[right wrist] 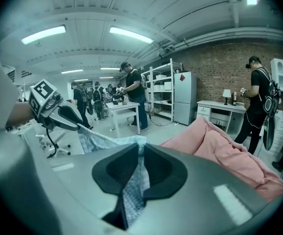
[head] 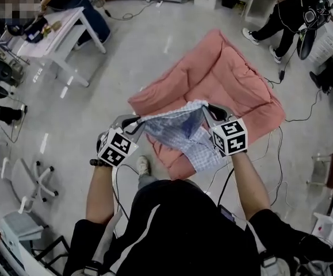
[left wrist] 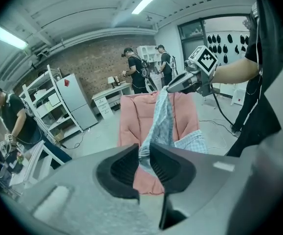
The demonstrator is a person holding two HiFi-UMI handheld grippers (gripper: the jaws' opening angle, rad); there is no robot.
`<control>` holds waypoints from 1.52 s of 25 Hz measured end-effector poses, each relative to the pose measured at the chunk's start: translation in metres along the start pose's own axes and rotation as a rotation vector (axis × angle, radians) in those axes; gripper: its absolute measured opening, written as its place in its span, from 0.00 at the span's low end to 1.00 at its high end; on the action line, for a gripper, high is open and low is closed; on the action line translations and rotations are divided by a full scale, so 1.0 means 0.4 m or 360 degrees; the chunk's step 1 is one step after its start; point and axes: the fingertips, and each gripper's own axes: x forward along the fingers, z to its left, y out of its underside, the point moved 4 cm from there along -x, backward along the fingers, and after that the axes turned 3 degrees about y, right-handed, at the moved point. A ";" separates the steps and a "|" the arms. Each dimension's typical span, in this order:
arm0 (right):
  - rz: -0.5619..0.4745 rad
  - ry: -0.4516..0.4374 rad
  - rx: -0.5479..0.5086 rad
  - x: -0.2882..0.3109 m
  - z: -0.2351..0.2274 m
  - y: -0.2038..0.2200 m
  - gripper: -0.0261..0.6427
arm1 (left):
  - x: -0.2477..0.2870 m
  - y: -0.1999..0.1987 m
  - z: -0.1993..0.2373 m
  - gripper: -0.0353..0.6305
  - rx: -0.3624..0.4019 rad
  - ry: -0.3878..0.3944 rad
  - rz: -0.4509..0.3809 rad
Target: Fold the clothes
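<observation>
Head view downward, gripper views sharing garment (head: 180, 134)

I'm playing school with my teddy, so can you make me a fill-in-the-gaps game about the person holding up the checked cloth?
The checked cloth is gripped by ____ tools: the left tool and the right tool.
The padded quilt beneath it is ____ in colour.
That quilt lies on the grey ____.
Missing words: two; pink; floor.
</observation>
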 end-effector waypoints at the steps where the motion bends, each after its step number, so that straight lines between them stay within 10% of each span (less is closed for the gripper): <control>1: 0.0007 0.0018 -0.0003 0.011 0.008 -0.006 0.10 | -0.001 0.005 0.016 0.17 0.0003 0.0008 -0.0008; 23: 0.0015 0.0384 0.0031 0.379 0.196 -0.208 0.10 | -0.010 0.212 0.437 0.17 0.0031 0.0324 -0.0130; 38: 0.0076 0.0315 0.0022 0.607 0.165 -0.280 0.10 | 0.067 0.263 0.596 0.17 -0.0111 0.0324 -0.0067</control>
